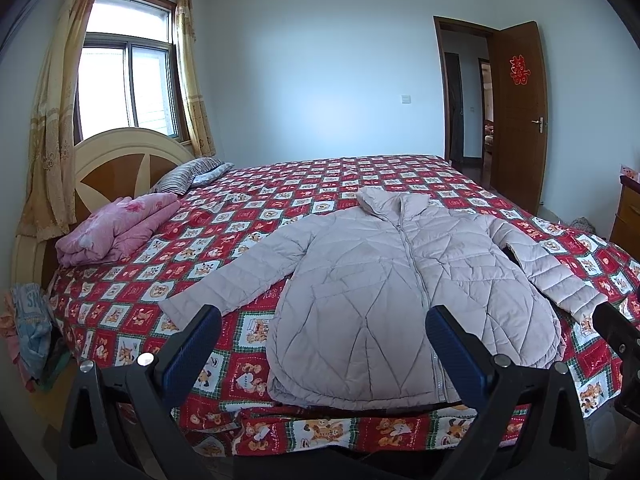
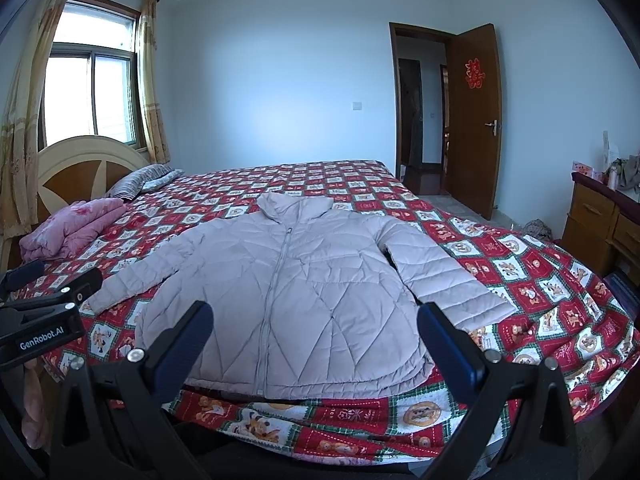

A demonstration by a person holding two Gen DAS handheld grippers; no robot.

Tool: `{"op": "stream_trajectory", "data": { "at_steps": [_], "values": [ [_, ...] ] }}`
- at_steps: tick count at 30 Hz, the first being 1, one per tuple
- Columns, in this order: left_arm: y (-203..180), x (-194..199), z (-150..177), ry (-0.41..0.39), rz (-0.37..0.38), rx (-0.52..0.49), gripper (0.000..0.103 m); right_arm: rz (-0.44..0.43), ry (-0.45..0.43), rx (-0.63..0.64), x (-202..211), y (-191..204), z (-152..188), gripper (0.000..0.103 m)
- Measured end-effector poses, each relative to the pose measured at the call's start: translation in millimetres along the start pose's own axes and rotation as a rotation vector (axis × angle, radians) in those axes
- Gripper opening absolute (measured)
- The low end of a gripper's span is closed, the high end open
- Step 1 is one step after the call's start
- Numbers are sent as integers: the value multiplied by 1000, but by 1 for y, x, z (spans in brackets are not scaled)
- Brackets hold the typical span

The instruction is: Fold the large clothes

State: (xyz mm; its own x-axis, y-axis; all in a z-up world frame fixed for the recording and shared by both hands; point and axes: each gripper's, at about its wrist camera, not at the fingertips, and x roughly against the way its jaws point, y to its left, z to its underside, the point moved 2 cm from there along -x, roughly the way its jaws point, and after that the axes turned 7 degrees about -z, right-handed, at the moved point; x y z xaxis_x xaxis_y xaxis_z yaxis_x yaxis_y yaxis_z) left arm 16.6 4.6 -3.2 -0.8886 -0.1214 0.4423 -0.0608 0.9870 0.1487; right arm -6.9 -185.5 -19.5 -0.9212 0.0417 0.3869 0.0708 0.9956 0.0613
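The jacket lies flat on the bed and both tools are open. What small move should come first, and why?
Probably lower the left tool to the cuff of the jacket's outstretched left sleeve. The jacket is zipped, spread flat and unfolded, and neither tool holds anything, so a sleeve comes in first.

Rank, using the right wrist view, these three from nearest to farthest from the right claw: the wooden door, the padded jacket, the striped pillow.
1. Padded jacket: directly ahead of the right claw, on the bed.
2. Striped pillow: far left, by the headboard.
3. Wooden door: back right, standing open.
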Motion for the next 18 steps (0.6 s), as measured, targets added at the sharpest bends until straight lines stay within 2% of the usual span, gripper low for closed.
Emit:
{"op": "stream_trajectory", "data": {
  "at_steps": [18],
  "values": [
    [4, -3, -1, 4, -3, 7, 102, -11, 7, -12, -3, -1, 1, 103]
  ]
}}
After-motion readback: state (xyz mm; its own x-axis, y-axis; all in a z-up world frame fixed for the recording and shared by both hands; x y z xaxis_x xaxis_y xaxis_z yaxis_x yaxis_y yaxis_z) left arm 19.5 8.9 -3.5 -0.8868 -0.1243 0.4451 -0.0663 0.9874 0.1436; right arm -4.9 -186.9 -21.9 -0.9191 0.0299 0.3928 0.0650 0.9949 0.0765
